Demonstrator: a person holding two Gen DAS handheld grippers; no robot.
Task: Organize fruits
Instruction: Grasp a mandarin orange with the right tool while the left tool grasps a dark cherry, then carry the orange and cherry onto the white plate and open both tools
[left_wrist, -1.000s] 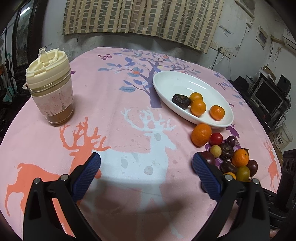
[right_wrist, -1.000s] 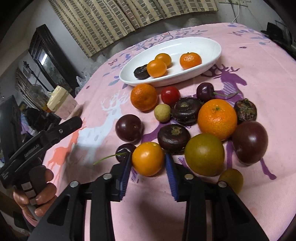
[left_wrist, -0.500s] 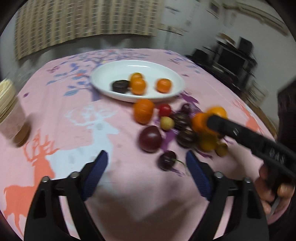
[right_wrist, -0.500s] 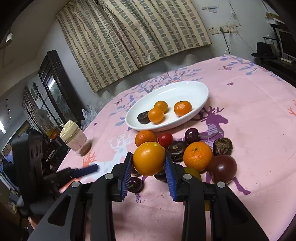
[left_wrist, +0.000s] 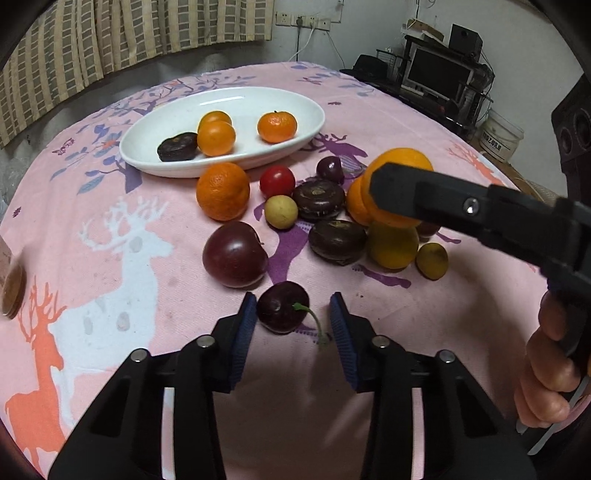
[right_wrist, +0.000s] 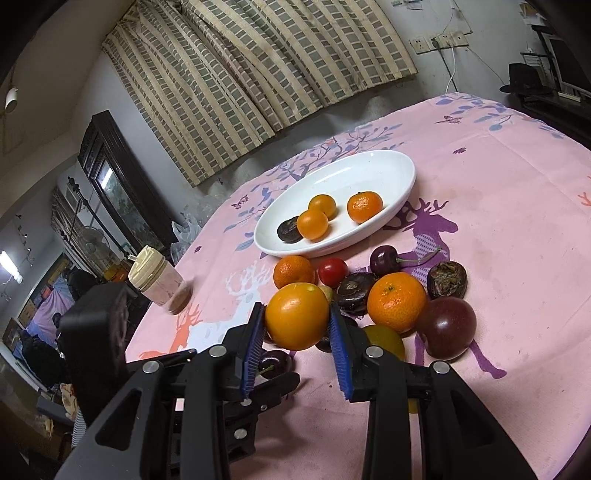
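Note:
My right gripper (right_wrist: 296, 325) is shut on an orange (right_wrist: 296, 316) and holds it above the fruit pile; the orange (left_wrist: 397, 186) also shows in the left wrist view. My left gripper (left_wrist: 291, 312) is open, its jaws around a dark cherry (left_wrist: 282, 312) with a green stem on the cloth; the left pad is close to it, the right pad apart. A white oval dish (left_wrist: 310, 110) at the back holds three small oranges and one dark fruit. It also shows in the right wrist view (right_wrist: 391, 166).
Loose fruit lies on the pink tablecloth (left_wrist: 92, 206): a large plum (left_wrist: 234, 254), a mandarin (left_wrist: 222, 191), a cherry tomato (left_wrist: 277, 181), dark round fruits (left_wrist: 337, 242), a yellow-green fruit (left_wrist: 393, 245). A lidded cup (right_wrist: 159, 280) stands at the left.
My left gripper has swung to the fruit pile and narrowed around the dark cherry. My right gripper has lifted the orange off the cloth and holds it higher.

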